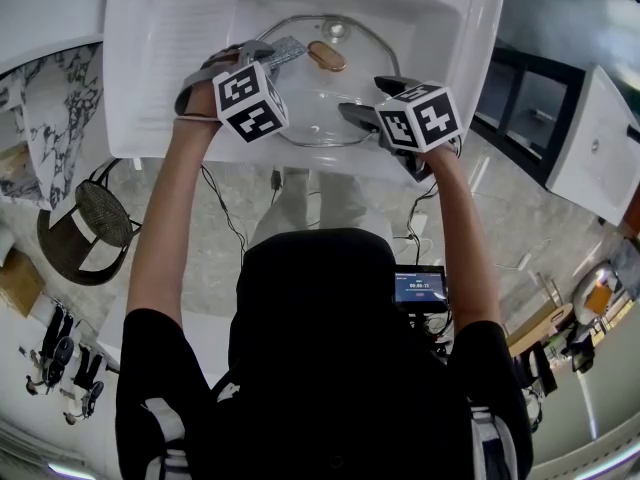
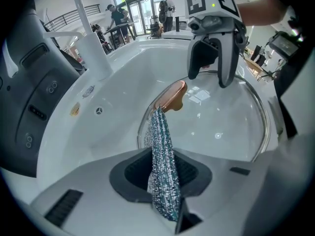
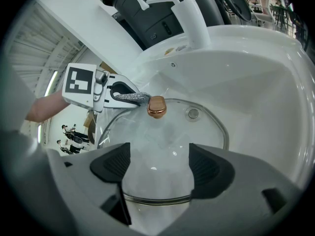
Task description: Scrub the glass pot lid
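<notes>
A person stands at a white ceramic sink (image 1: 160, 88) with a gripper in each hand. The round glass pot lid with a metal rim (image 1: 320, 103) lies inside the basin, knob side up, and fills much of the bowl. Its copper-coloured knob (image 1: 326, 56) sits toward the far side of the lid.

The left gripper (image 2: 165, 173) is clenched on a silvery blue-green metallic scrubbing cloth (image 2: 161, 146), pinched flat between its dark pads. The cloth reaches forward from the jaws over the lid's left part, and its far end meets the side of the knob and appears to touch it.

The right gripper (image 3: 160, 168) is released, with its two ribbed black pads standing well apart. The near edge of the lid runs between them, its metal rim crossing from one pad to the other, and the clear glass lies in the gap. Neither pad presses on the glass.

In the head view the two grippers sit side by side over the lid's near half, the left one slightly farther in. A white faucet (image 3: 189, 16) rises behind the basin.
</notes>
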The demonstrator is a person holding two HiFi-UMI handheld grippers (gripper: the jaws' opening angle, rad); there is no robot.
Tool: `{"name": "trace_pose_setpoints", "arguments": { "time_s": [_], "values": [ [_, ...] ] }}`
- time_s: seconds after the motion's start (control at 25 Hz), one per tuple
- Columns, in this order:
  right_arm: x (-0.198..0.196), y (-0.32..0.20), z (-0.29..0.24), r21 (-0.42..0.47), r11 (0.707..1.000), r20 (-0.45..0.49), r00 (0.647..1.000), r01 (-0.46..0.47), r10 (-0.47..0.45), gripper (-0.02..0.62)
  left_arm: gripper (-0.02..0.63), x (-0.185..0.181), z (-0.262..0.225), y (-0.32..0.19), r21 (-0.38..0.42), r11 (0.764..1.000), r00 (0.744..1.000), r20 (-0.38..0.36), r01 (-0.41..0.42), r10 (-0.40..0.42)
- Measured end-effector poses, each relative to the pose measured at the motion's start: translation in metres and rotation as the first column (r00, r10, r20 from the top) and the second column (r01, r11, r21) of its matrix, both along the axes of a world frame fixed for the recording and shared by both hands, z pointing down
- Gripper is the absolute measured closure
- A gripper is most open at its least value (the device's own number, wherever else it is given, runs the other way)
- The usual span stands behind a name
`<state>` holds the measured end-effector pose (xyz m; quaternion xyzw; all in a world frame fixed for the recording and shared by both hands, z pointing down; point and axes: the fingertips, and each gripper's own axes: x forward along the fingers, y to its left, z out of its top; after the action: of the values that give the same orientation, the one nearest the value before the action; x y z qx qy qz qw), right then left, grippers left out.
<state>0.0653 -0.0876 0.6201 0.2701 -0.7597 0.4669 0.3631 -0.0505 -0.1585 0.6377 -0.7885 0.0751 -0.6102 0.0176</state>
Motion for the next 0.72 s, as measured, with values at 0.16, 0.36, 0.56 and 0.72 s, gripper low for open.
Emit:
{"name": "trace_pose_setpoints", "arguments": {
  "time_s": [0.16,0.36,0.56,0.72],
  "values": [
    [0.0,0.0,-0.001,-0.001,1.0,0.0,1.0,0.0,0.0,0.233,0.531,0.0,-0.001,-0.002,0.012,1.0,1.0,-0.009,0.003,-0.003],
    [-0.001,-0.001,0.002,-0.003,1.0,-0.004,1.0,-0.004,0.004,0.233,0.531,-0.001,-0.001,-0.01,0.058,0.997,0.998,-0.05,0.042,-0.039],
    [0.0,0.0,0.0,0.005,1.0,-0.006,1.0,-0.014,0.014,0.233,0.531,-0.002,-0.012,-0.016,0.115,0.989,0.993,-0.086,0.093,-0.083],
    [0.001,0.0,0.0,0.011,1.0,-0.016,1.0,-0.013,0.013,0.233,0.531,-0.003,-0.021,-0.014,0.129,0.986,0.99,-0.1,0.11,-0.097]
  ]
}}
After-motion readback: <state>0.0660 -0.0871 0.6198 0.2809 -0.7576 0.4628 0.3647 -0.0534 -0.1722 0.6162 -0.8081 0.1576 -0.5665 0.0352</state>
